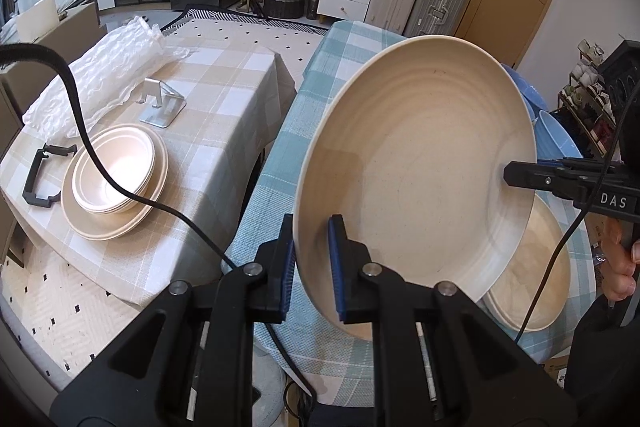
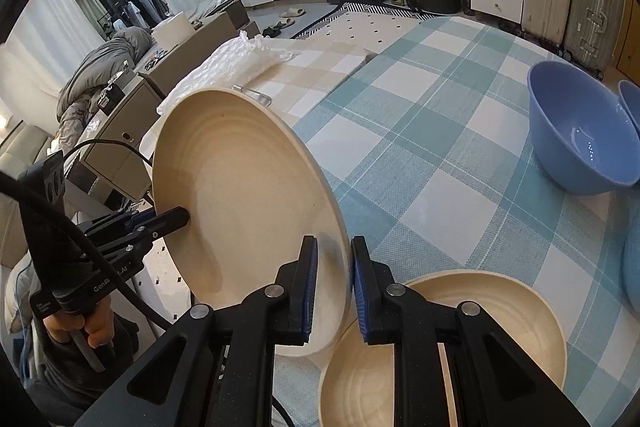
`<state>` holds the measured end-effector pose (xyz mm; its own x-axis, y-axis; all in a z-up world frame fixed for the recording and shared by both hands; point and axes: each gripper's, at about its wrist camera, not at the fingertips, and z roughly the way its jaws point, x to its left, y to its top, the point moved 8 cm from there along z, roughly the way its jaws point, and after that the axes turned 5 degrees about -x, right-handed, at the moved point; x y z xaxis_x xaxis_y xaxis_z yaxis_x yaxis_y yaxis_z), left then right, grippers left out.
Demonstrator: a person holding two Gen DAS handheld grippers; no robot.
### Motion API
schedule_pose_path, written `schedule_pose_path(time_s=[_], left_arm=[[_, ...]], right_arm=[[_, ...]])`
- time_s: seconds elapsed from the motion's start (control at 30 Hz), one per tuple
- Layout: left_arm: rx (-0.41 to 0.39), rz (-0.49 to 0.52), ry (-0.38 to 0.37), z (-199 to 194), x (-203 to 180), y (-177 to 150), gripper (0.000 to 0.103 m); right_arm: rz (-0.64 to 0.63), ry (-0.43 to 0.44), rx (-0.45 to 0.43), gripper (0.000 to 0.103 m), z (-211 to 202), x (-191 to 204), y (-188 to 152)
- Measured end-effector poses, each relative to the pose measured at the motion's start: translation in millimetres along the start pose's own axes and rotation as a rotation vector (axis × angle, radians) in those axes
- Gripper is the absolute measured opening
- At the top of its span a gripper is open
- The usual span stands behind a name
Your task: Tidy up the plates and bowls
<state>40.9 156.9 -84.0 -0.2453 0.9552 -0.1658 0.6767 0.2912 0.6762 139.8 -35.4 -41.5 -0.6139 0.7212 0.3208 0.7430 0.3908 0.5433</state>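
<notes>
Two tools grip one beige plate (image 1: 416, 163) tilted in the air over the blue-checked bench (image 2: 420, 115): the left tool (image 1: 312, 267) and the right tool (image 2: 334, 287) each pinch opposite rim edges. A handover seems underway; next, one tool should release, probably so the plate can join the beige stack (image 1: 116, 183).

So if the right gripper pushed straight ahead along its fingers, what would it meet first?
The right gripper already straddles the rim of the tilted beige plate, so it would slide deeper onto that plate. Beyond lies the blue-checked tablecloth; depth is uncertain.
</notes>
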Motion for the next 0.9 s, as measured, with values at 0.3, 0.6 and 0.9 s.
schedule_pose_path(time_s=[0.3, 0.6, 0.9], left_arm=[[-0.030, 0.049, -0.037, -14, -41, 17, 0.012], [-0.033, 0.117, -0.088, -24, -104, 20, 0.012], [-0.017, 0.182, -0.134, -29, -165, 13, 0.012]], right_arm=[[0.025, -0.027, -0.041, 0.017, -34, -17, -3], [0.078, -0.076, -0.084, 0.017, -79, -49, -22], [0.140, -0.112, -0.102, 0.017, -111, -78, -47]])
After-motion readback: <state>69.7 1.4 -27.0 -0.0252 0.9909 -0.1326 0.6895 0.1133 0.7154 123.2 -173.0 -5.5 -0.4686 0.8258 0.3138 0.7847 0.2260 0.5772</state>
